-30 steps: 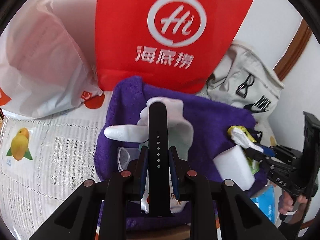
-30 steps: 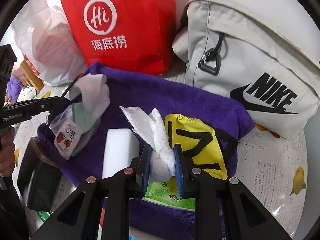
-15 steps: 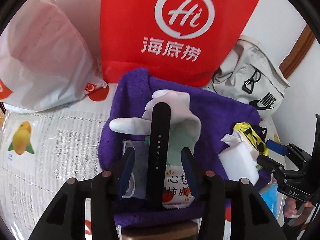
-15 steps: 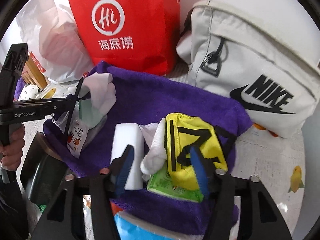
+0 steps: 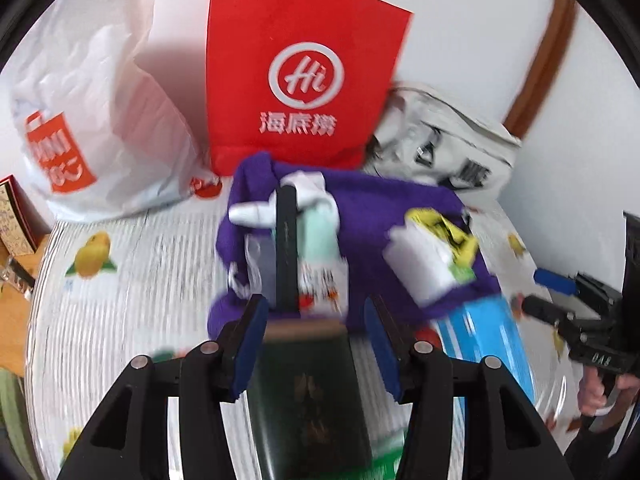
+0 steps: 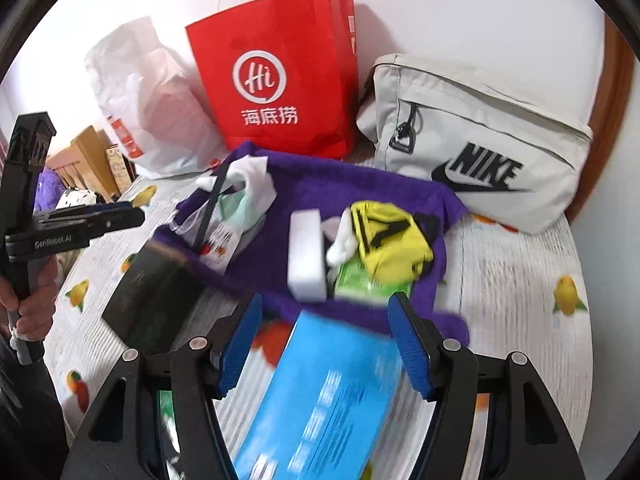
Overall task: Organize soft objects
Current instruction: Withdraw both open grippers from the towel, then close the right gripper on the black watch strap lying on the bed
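A purple towel (image 6: 360,188) (image 5: 372,216) lies on the table with soft things on it. A black watch strap (image 5: 287,248) (image 6: 210,210) lies over a white glove (image 6: 256,178) and a mint cloth (image 5: 320,236). A white sponge block (image 6: 306,256) (image 5: 420,264), a white rag (image 6: 340,246), a yellow and black pouch (image 6: 390,240) (image 5: 444,228) and a green wipes pack (image 6: 360,280) lie to the right. My left gripper (image 5: 316,340) is open and empty, back from the towel. My right gripper (image 6: 324,344) is open and empty, also back from the towel.
A red paper bag (image 6: 280,72), a white plastic bag (image 6: 148,92) and a grey Nike bag (image 6: 472,136) stand behind the towel. A dark green booklet (image 5: 312,396) (image 6: 156,296) and a blue box (image 6: 332,396) (image 5: 488,340) lie in front of it. The tablecloth (image 6: 516,292) has a fruit print.
Both grippers opened and pulled back from the towel. The left let go of the watch strap, the right let go of the white rag. Both things stay on the towel.
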Demonstrator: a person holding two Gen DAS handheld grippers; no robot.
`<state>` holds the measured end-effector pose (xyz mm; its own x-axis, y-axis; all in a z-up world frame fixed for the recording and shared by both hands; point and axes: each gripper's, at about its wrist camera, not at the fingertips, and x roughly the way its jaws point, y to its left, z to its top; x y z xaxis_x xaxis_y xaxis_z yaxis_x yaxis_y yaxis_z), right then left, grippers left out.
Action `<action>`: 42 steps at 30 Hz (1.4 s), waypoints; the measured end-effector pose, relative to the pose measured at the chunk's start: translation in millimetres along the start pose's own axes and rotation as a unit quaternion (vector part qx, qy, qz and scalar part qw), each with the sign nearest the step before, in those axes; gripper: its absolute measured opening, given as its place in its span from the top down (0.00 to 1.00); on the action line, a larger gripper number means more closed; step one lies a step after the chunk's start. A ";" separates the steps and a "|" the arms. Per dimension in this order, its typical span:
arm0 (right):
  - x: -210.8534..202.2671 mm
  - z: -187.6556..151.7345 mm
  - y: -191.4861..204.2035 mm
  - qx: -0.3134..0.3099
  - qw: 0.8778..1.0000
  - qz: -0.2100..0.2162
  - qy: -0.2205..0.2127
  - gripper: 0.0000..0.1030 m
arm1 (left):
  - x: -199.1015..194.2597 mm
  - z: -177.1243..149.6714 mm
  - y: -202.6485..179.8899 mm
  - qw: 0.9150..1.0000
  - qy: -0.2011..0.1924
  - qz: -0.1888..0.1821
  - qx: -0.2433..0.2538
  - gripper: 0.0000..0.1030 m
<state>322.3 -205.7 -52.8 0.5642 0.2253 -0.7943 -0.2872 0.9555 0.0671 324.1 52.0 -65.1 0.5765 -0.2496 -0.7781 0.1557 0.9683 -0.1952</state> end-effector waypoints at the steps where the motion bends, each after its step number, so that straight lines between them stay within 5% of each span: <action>1: -5.1 -6.5 3.3 0.000 1.000 0.002 -0.002 0.37 | -5.1 -7.7 -2.5 1.000 0.001 0.004 0.004 0.51; 4: -27.4 -30.5 17.4 -0.006 1.000 0.010 -0.012 0.37 | -23.1 -35.0 -9.0 1.000 -0.001 0.016 0.016 0.42; 10: -44.1 -73.8 56.6 -0.033 0.998 0.046 -0.010 0.36 | -43.2 -80.0 -0.1 1.000 0.008 0.013 -0.011 0.40; 23: 11.4 -154.3 122.3 -0.086 0.990 0.093 0.056 0.36 | -21.8 -151.1 15.6 0.998 0.048 0.007 -0.033 0.40; 28: 19.4 -160.1 136.9 -0.112 0.988 0.097 0.044 0.36 | -17.5 -162.9 28.3 0.997 0.055 0.003 -0.048 0.40; 32: 31.6 -161.3 148.2 -0.140 0.986 0.078 0.045 0.48 | -18.2 -165.7 35.8 0.997 0.053 0.001 -0.060 0.40; 37: 34.9 -162.7 158.5 -0.178 0.982 0.060 0.036 0.52 | -18.8 -167.6 37.2 0.996 0.052 -0.010 -0.065 0.40; 40: 34.1 -163.1 163.6 -0.184 0.979 0.073 0.037 0.75 | -17.5 -167.7 35.1 0.996 0.052 -0.012 -0.066 0.40; 42: 32.8 -162.8 163.9 -0.175 0.981 0.072 0.042 0.78 | -17.5 -168.6 33.4 0.996 0.053 -0.012 -0.064 0.40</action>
<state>167.7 -72.7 -166.2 0.4369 0.3221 -0.8399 -0.6160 0.7875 -0.0185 183.9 90.2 -158.7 0.4856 -0.2761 -0.8295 0.0602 0.9571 -0.2833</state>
